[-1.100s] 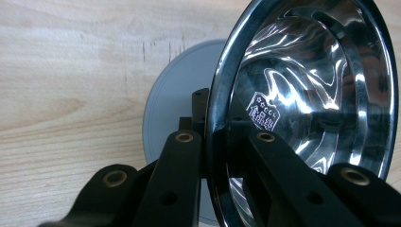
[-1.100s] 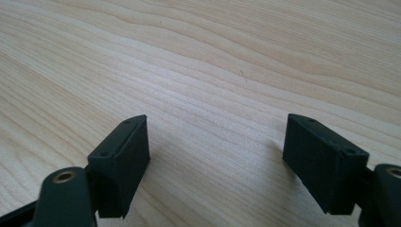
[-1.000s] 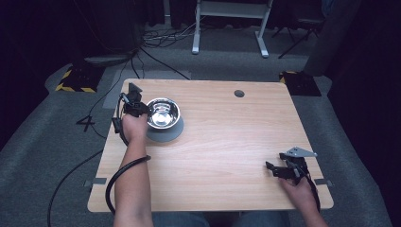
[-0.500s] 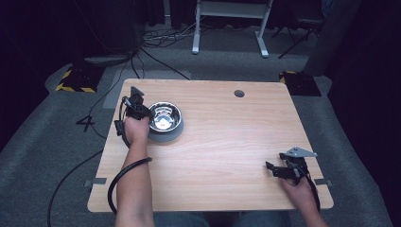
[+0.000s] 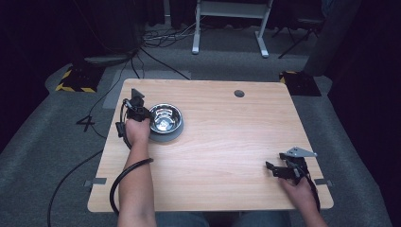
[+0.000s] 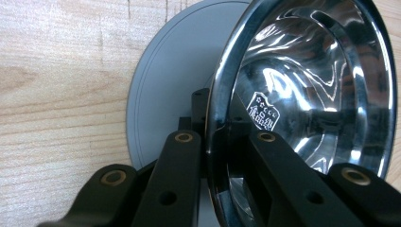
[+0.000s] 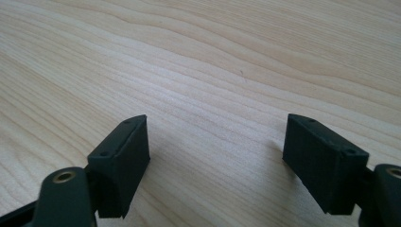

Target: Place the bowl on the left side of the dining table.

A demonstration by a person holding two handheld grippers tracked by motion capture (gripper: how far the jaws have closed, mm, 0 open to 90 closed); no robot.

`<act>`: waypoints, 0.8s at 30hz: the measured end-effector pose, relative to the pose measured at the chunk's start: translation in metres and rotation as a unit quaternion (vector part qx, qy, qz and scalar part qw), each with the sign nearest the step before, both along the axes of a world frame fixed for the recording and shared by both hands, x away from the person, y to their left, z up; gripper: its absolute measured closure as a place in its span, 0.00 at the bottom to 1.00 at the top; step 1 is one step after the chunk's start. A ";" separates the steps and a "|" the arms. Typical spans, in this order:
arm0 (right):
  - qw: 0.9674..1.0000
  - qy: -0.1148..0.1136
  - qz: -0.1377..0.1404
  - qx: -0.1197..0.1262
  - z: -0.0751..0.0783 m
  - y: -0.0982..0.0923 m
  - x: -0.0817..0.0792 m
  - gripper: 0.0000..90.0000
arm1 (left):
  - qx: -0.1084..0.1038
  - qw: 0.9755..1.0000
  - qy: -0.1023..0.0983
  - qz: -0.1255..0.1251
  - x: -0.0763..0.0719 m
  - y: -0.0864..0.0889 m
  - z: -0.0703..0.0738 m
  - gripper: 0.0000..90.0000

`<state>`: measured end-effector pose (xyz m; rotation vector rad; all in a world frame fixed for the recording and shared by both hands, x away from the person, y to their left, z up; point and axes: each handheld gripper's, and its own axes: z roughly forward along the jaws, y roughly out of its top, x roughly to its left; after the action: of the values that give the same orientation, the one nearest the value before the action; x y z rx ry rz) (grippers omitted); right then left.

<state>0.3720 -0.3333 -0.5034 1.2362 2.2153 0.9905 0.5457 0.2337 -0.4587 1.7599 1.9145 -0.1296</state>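
Bowl (image 5: 165, 118) shifted rightward; plate (image 6: 165, 90) beneath.

Light wooden bench (image 5: 222, 142) with a round cable hole (image 5: 239, 93) near its far edge. Grey carpet floor (image 5: 56, 156) on all sides. Black cables (image 5: 156, 42) run across the floor behind the bench. White metal frame legs (image 5: 229, 23) stand at the far side. Yellow-and-black striped plate (image 5: 75, 79) at far left, dark plate (image 5: 299, 82) at far right. Surroundings beyond are dark.
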 end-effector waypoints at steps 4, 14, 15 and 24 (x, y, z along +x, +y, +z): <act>1.000 0.000 0.000 0.000 0.000 0.000 0.000 0.26 | 0.017 1.000 -0.001 0.001 0.000 -0.001 -0.001 0.95; 1.000 0.000 0.000 0.000 0.000 0.000 0.000 0.26 | 0.042 0.999 0.003 -0.008 0.000 -0.004 0.000 0.93; 1.000 0.000 0.000 0.000 0.000 0.000 0.000 0.26 | 0.044 0.999 0.003 -0.009 0.000 -0.004 0.000 0.93; 1.000 0.000 0.000 0.000 0.000 0.000 0.000 0.26 | 0.042 0.999 -0.017 0.002 -0.002 -0.002 0.007 0.65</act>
<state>0.3720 -0.3333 -0.5034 1.2356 2.2149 0.9900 0.5437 0.2321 -0.4519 1.8007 1.9251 -0.0171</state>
